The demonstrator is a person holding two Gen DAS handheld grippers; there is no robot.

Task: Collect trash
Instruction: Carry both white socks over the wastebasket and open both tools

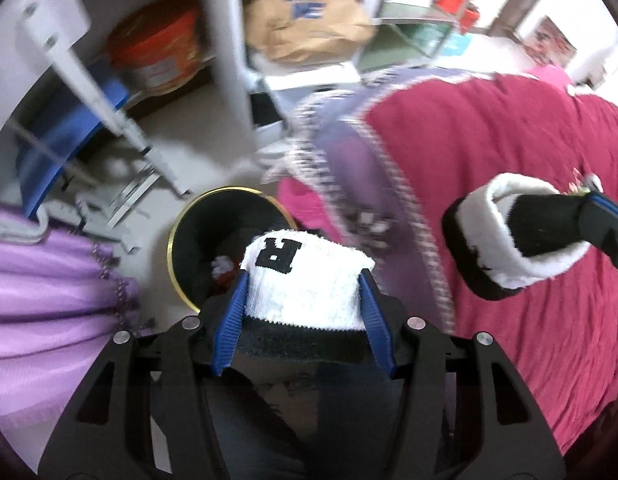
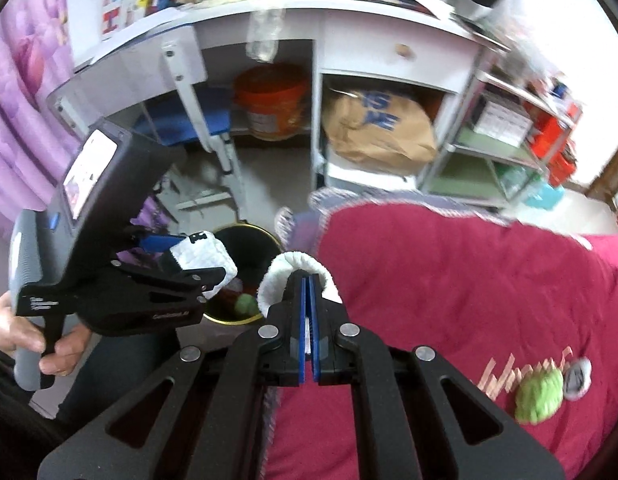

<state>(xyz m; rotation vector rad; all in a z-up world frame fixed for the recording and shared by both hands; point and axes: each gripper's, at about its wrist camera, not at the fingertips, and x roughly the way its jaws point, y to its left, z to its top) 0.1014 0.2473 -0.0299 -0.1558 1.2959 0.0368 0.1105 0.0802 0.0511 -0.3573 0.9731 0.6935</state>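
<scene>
**Ana:** Bedroom floor under a white desk (image 2: 349, 36); a gold-rimmed black bin (image 1: 177, 236) stands there, just left of a crimson bedspread (image 2: 469, 300). Where are the socks?

**Ben:** Left gripper (image 1: 305, 304) pinches a rolled white sock marked R (image 1: 305, 276) across its width, right over the bin. Right gripper (image 2: 309, 308), blades pressed together, nips the cuff of a black-and-white sock (image 1: 509, 236), near the bed's edge.

**Ana:** How would they handle?

**Ben:** Probably light, soft, squashy and unbreakable. Grip the thick fold; thin edges may slip.
</scene>
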